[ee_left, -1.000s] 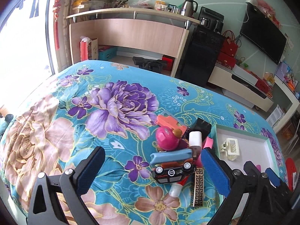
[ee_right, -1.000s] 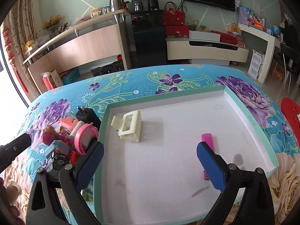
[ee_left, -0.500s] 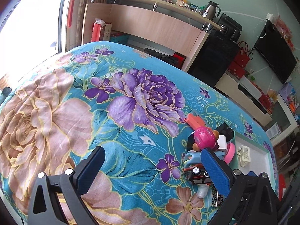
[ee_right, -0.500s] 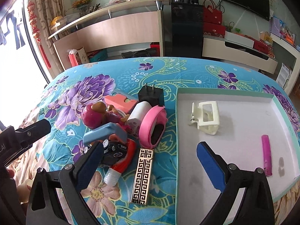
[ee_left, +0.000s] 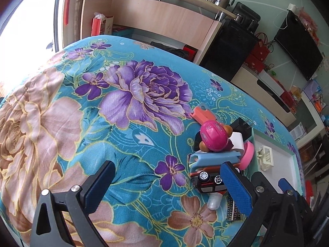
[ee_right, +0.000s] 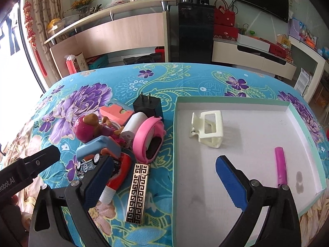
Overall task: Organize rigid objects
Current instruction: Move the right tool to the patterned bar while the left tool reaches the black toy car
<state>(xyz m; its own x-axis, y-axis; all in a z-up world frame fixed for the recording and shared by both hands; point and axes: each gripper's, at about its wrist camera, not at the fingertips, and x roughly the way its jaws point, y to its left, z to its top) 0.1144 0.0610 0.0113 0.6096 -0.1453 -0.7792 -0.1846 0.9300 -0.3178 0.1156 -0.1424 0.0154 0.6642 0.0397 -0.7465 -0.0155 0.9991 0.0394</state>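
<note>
My right tool (ee_right: 164, 177) is spread wide and empty over the tray's (ee_right: 175, 144) left rim; my left tool (ee_left: 166, 185) hangs equally wide, idle. I'd swing left onto the gold bar (ee_right: 137, 193), nearest in the pile, and straddle its narrow sides. 2 items already sit in the tray: clip (ee_right: 207, 128), pink stick (ee_right: 280, 165).
</note>
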